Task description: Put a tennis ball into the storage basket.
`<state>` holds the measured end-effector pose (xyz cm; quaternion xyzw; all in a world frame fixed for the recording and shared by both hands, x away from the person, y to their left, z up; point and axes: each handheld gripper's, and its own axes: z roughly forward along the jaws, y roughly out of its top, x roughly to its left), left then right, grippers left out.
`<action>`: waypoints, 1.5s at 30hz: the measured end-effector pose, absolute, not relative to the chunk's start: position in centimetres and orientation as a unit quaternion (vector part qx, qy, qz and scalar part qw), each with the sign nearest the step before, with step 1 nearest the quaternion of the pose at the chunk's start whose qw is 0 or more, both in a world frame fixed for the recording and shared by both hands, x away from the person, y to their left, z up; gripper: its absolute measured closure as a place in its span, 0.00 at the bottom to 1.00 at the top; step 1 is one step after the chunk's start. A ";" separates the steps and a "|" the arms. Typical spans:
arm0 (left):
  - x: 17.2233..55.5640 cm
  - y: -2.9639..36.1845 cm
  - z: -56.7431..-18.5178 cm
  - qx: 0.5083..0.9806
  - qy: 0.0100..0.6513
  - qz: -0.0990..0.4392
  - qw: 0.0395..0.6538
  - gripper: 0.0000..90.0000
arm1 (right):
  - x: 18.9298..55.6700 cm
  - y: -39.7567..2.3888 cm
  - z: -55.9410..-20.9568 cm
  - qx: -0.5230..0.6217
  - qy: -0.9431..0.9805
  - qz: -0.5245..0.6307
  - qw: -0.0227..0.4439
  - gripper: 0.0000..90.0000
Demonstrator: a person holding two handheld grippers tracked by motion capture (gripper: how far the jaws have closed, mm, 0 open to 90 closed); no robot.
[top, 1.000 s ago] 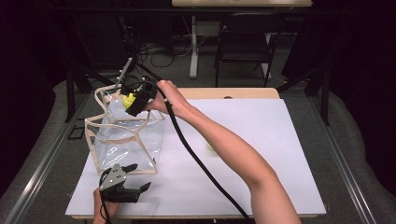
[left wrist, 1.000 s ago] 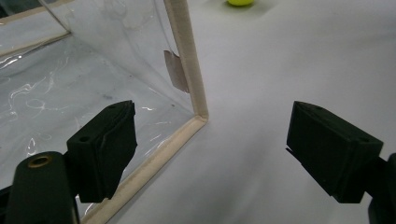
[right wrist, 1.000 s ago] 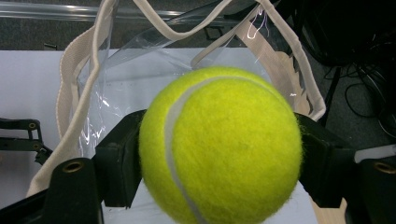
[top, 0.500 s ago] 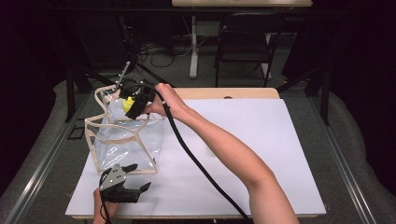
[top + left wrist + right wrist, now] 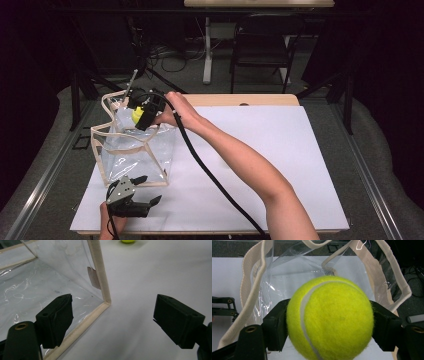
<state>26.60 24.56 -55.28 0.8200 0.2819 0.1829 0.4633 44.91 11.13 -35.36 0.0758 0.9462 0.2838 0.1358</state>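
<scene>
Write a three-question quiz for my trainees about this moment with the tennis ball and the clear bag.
1. True or false: the right gripper is clamped on the tennis ball.
2. Where is the ball held? A) flat on the table B) above the open top of the clear bag C) under the chair
3. Fill in: the left gripper, by the bag's near corner, has its jaws ____.

Key:
1. True; both pads press on the ball.
2. B
3. Open, with nothing between them.
</scene>
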 end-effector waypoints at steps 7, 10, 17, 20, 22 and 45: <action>26.6 24.6 -55.3 0.820 0.282 0.183 0.463 0.18 | 45.0 11.2 -35.8 0.074 0.948 0.279 0.132 0.29; 26.6 24.6 -55.3 0.820 0.282 0.183 0.463 0.18 | 45.0 11.3 -35.8 0.075 0.949 0.276 0.131 0.29; 26.6 24.5 -55.3 0.820 0.282 0.182 0.463 0.18 | 45.1 11.4 -36.1 0.075 0.951 0.269 0.129 0.29; 26.6 24.5 -55.3 0.820 0.282 0.182 0.463 0.18 | 45.1 11.5 -36.1 0.075 0.952 0.267 0.129 0.29; 26.6 24.5 -55.3 0.820 0.283 0.182 0.464 0.18 | 45.0 11.5 -36.1 0.074 0.952 0.266 0.129 0.29; 26.6 24.5 -55.3 0.821 0.281 0.181 0.464 0.18 | 45.2 11.6 -36.3 0.075 0.953 0.264 0.126 0.14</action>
